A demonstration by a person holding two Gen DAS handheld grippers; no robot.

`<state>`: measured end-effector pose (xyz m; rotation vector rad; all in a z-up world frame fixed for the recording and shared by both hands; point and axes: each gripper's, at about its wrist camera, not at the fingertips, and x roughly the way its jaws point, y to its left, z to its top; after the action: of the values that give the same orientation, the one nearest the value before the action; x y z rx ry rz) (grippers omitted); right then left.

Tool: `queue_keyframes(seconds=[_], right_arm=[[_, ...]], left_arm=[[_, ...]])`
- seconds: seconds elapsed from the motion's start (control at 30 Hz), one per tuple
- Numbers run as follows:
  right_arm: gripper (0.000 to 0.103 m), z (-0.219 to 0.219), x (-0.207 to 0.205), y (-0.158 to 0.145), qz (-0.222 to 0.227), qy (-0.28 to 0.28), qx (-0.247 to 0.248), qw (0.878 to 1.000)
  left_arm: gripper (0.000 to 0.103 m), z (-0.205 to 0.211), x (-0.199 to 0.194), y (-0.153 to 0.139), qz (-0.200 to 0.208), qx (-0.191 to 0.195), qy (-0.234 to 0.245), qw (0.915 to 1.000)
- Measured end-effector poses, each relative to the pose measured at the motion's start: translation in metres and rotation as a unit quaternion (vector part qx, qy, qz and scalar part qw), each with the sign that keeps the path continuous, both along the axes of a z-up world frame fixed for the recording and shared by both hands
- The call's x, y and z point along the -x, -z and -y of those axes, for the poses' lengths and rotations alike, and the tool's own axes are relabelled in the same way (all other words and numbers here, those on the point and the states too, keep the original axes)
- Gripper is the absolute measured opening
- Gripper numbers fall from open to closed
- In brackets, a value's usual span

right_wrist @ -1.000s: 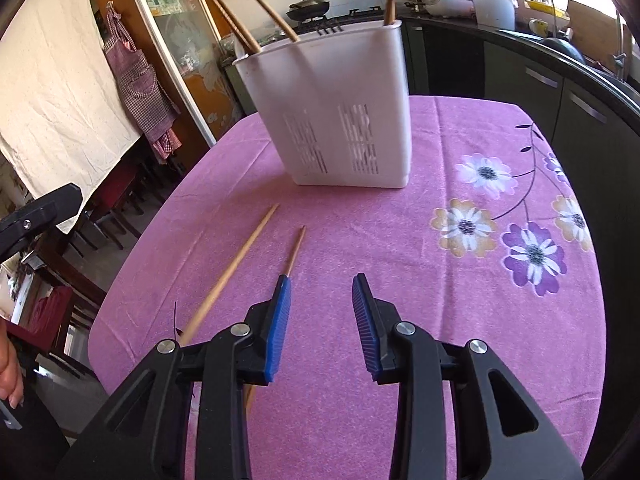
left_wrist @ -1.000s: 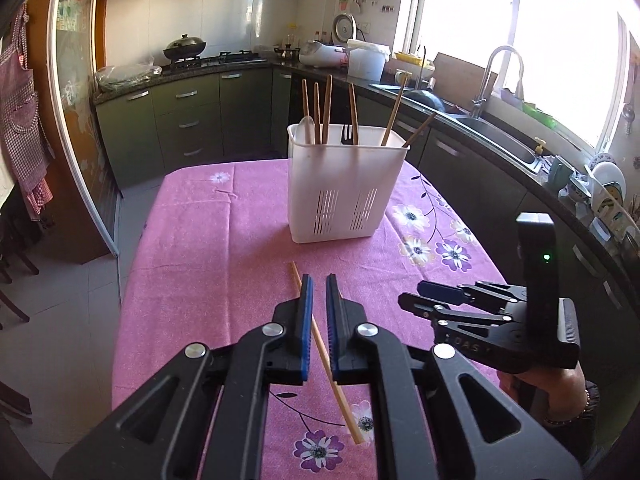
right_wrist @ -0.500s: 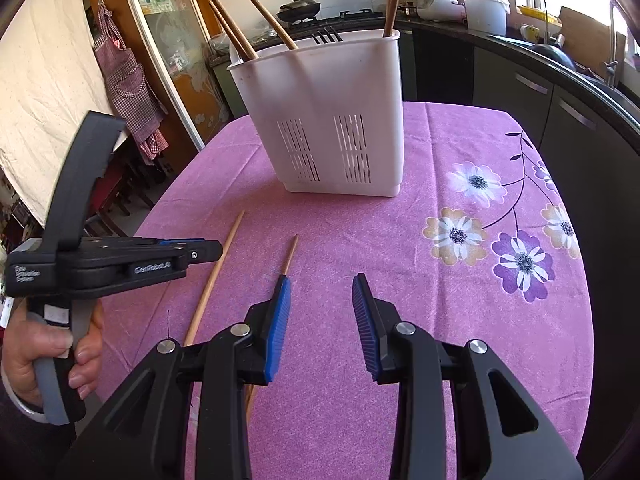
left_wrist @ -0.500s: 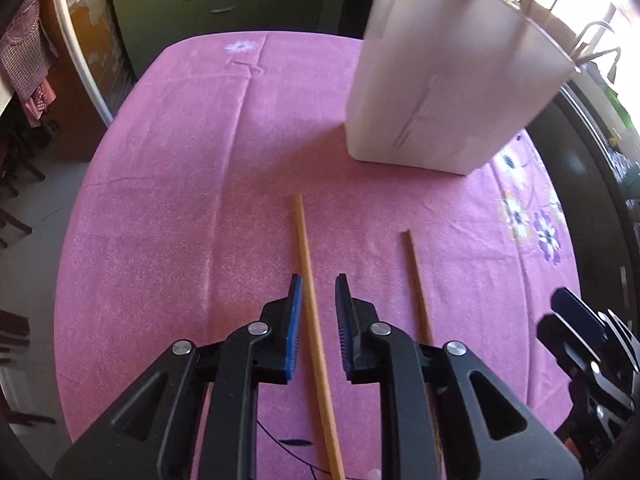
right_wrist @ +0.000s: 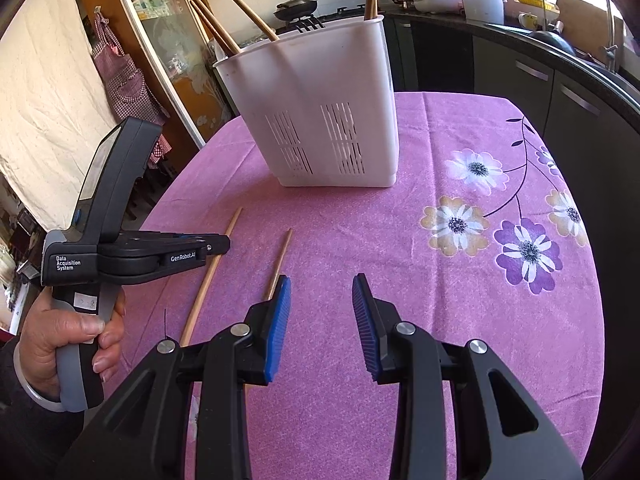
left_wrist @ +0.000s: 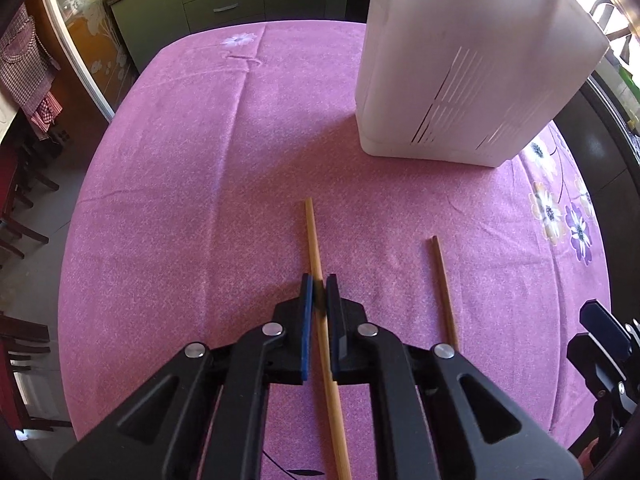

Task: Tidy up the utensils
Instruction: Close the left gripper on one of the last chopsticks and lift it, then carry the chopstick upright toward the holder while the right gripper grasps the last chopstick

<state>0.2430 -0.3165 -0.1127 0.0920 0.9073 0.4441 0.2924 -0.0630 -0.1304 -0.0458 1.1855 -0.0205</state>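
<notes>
Two wooden chopsticks lie on the purple cloth. The lighter, longer chopstick [left_wrist: 314, 240] runs between the pads of my left gripper [left_wrist: 319, 288], whose jaws stand narrowly apart around it, low over the table. The darker chopstick [left_wrist: 443, 284] lies to its right. A white utensil holder [left_wrist: 460, 80] stands beyond, with several chopsticks and a fork in it [right_wrist: 320, 100]. My right gripper [right_wrist: 322, 296] is open and empty above the cloth, right of the darker chopstick [right_wrist: 280, 260]. The left gripper [right_wrist: 216, 245] shows there over the lighter chopstick [right_wrist: 208, 276].
The table [right_wrist: 440, 320] has a purple flowered cloth and rounded edges. Dark kitchen cabinets [left_wrist: 224, 4] and a counter with a sink [right_wrist: 560, 32] surround it. Chairs [left_wrist: 20, 208] stand at the left.
My left gripper has tipped down and lowered over the lighter chopstick, with its jaws narrowing around it. The right gripper has stayed in place, open.
</notes>
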Motion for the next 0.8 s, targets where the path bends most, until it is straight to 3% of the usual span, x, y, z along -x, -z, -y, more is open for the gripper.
queue_keyframes(seconds=[0.13, 0.33, 0.53, 0.8], right_arm=[[0.033, 0.003, 0.002, -0.002, 0.002, 0.003, -0.001, 1.0], [0.033, 0.0, 0.002, -0.006, 0.004, 0.004, 0.005, 1.0], [0.033, -0.029, -0.003, -0.002, -0.006, -0.023, 0.018, 1.0], [0.033, -0.08, -0.027, 0.022, -0.035, -0.043, 0.072, 0.996]], left_arm=[[0.006, -0.008, 0.002, -0.005, 0.004, 0.013, 0.0, 0.9999], [0.006, -0.024, 0.032, -0.052, 0.071, 0.031, 0.008, 0.9969], [0.006, -0.035, 0.083, -0.107, 0.155, 0.035, 0.028, 0.9869], [0.006, -0.037, 0.124, -0.139, 0.222, 0.025, 0.046, 0.9736]])
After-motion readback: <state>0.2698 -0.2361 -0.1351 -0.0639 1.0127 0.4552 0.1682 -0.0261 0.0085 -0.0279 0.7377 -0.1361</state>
